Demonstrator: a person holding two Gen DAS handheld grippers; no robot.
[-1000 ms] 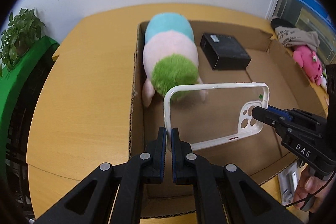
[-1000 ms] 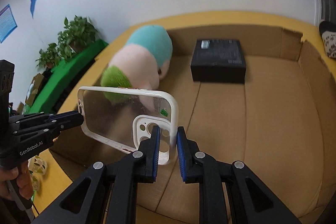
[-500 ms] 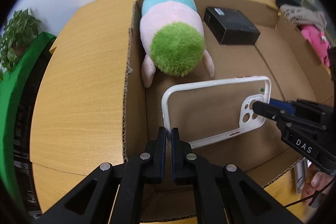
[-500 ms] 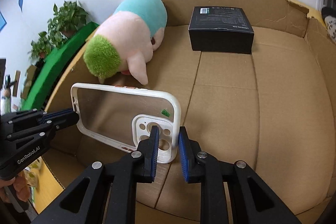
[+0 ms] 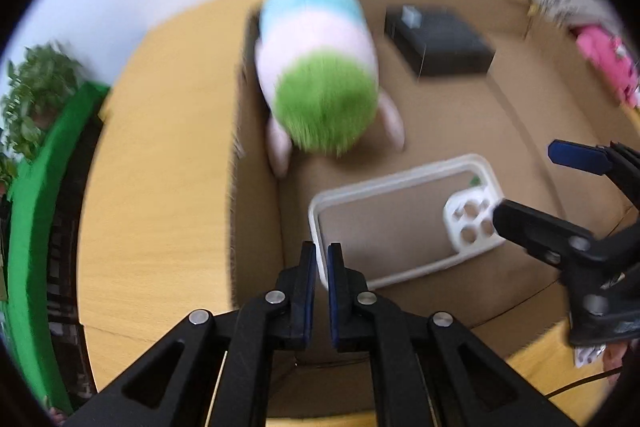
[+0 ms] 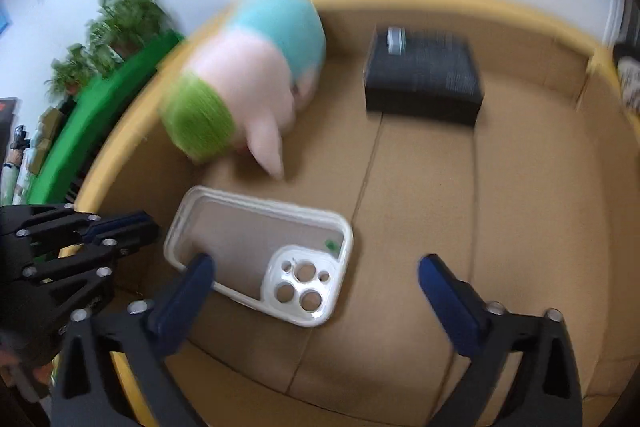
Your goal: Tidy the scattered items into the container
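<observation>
Now phone case [image 6: 256,247] flat in box [image 6: 520,227], camera end toward right gripper [image 6: 316,291].

We see the left gripper [image 5: 321,259] w/ jaws just opening a crack, corner of the clear white-rimmed phone case [image 5: 404,223] still between them. Case sits low in the cardboard box [image 5: 256,227]. Right gripper [image 5: 536,187] at the case's camera end, jaws spread wide, off it. Plush toy [image 5: 320,75] and black box [image 5: 440,43] lie further in; wooden counter [image 5: 160,187] alongside.
</observation>
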